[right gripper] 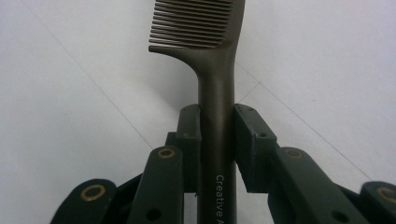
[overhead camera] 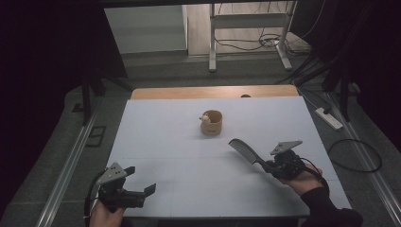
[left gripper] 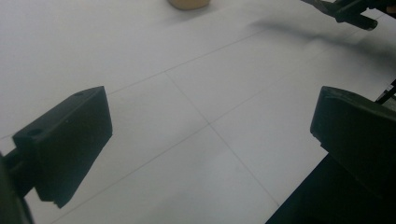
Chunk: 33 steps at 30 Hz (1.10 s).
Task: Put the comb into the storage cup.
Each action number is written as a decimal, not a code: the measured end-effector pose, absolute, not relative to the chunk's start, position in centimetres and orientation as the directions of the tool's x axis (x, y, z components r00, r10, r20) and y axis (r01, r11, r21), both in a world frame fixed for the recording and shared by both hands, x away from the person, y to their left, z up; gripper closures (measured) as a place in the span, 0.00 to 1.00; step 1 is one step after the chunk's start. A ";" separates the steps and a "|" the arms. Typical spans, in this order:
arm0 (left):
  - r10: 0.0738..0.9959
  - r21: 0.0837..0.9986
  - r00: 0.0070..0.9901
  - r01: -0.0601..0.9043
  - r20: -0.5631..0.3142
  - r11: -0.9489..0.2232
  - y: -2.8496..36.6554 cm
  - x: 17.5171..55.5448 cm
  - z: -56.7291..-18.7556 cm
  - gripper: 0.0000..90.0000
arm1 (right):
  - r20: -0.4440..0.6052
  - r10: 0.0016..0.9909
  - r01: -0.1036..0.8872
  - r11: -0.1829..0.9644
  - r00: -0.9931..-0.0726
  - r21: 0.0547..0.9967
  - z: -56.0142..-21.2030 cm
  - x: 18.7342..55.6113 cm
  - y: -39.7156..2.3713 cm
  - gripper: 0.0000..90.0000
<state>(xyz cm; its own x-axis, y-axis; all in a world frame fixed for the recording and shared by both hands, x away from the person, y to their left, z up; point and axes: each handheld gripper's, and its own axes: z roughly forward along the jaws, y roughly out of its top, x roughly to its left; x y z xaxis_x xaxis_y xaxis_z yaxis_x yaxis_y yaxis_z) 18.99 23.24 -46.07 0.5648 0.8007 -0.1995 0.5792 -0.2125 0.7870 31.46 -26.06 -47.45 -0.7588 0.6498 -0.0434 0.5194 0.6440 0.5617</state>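
Worktop (overhead camera: 156, 142) with 2 hand-held grippers, 1 comb, 1 cup.

White worktop, faint grid lines. Left gripper (overhead camera: 142, 182): near left corner, jaws wide apart with nothing between them. Right gripper (overhead camera: 272, 168): near right side, jaws clamped on the handle of a dark comb (overhead camera: 244, 149), which is raised off the surface, teeth end pointing toward the centre. Tan cup (overhead camera: 212, 122): upright at centre, small pale item at its rim.
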 end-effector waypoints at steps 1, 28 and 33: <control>0.799 0.787 0.568 0.578 -0.200 -0.214 23.1 19.1 -46.0 0.00 | -0.043 0.650 0.519 0.644 -0.759 0.562 -47.5 31.5 -26.1 0.81; 0.754 0.773 0.637 0.555 -0.158 -0.307 18.9 23.7 -44.4 0.00 | -0.085 0.624 0.443 0.637 -0.777 0.631 -45.8 27.9 -26.8 0.81; 0.732 0.777 0.657 0.551 -0.179 -0.304 17.8 25.0 -43.9 0.00 | -0.099 0.625 0.429 0.634 -0.774 0.643 -45.6 27.5 -27.1 0.81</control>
